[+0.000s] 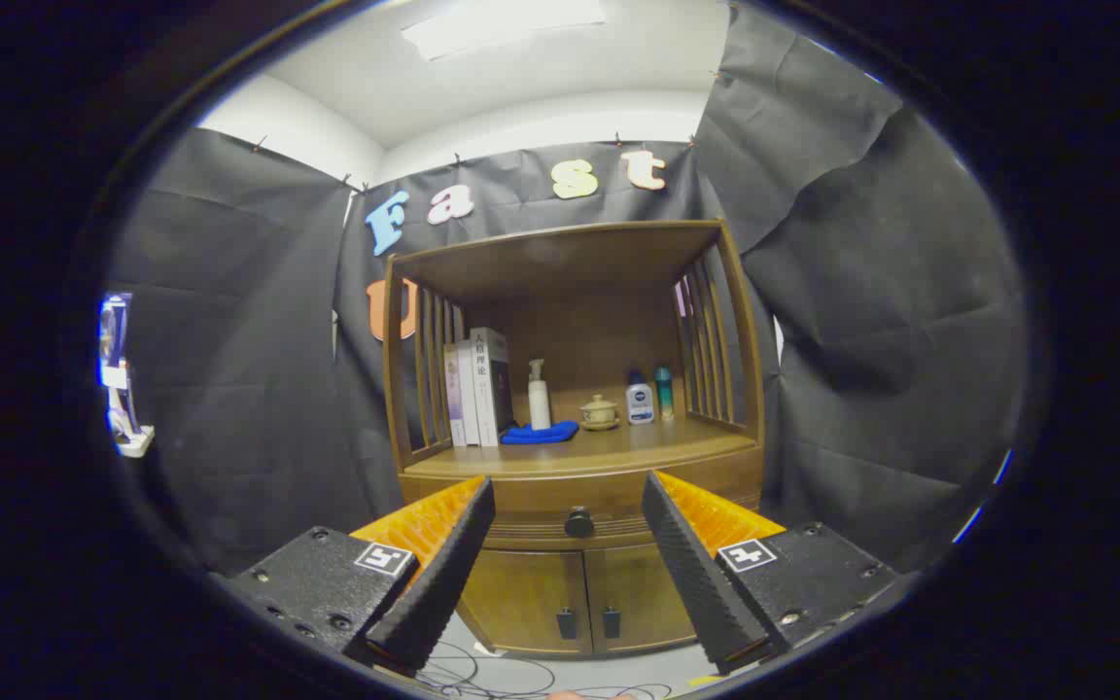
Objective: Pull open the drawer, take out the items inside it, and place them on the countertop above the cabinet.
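Gripper view puts you facing a wooden cabinet, and your gripper hangs in front of it with its two fingers spread wide and nothing between them. Each finger is a long wedge with a finely ribbed inner face, and each is mounted on a blocky, grainy-surfaced base that carries a small square marker. Beyond the fingertips, centred in the gap between them, you see the drawer: a shallow brown wooden band running across the cabinet just under the countertop, closed flush, with one round dark knob in its middle and grooved trim along its lower edge. The fingers are apart from the knob and do not touch the drawer. Below it are two plain wooden doors, each with a small dark pull near the centre seam. Above it the countertop is a smooth, curved-front wooden shelf, roofed by a flat wooden top and fenced at left and right with slim vertical slats. On it, from left to right, stand upright books, a slender white pump bottle over a crumpled blue cloth, a small lidded ceramic cup on a saucer, a squat white bottle and a thin teal bottle. Thin cables loop on the pale floor near you.
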A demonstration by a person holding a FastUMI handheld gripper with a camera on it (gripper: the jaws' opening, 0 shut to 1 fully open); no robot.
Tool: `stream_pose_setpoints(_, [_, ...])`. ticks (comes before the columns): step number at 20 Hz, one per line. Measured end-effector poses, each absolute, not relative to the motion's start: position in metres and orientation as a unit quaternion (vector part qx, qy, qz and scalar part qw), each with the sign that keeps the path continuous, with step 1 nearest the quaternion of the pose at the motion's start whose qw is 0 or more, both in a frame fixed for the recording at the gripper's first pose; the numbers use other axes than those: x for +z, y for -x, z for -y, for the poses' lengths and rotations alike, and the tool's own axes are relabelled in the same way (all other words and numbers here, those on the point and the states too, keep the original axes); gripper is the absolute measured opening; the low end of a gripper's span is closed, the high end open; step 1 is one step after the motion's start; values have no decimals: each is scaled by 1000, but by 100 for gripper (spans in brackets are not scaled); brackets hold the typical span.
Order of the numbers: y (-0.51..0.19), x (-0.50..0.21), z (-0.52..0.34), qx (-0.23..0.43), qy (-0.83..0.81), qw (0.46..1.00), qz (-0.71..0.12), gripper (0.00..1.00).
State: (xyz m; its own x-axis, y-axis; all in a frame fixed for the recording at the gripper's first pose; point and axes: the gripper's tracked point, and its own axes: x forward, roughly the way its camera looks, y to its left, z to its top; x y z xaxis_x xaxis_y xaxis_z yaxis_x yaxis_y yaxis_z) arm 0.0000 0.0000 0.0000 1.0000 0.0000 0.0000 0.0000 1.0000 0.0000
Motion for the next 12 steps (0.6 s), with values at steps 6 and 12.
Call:
stream_pose_setpoints(6, [-6, 2, -8, 10, 14, 1000, 6, 99])
stream_pose_setpoints(12, [-12, -7, -14, 19, 16, 1000, -7, 99])
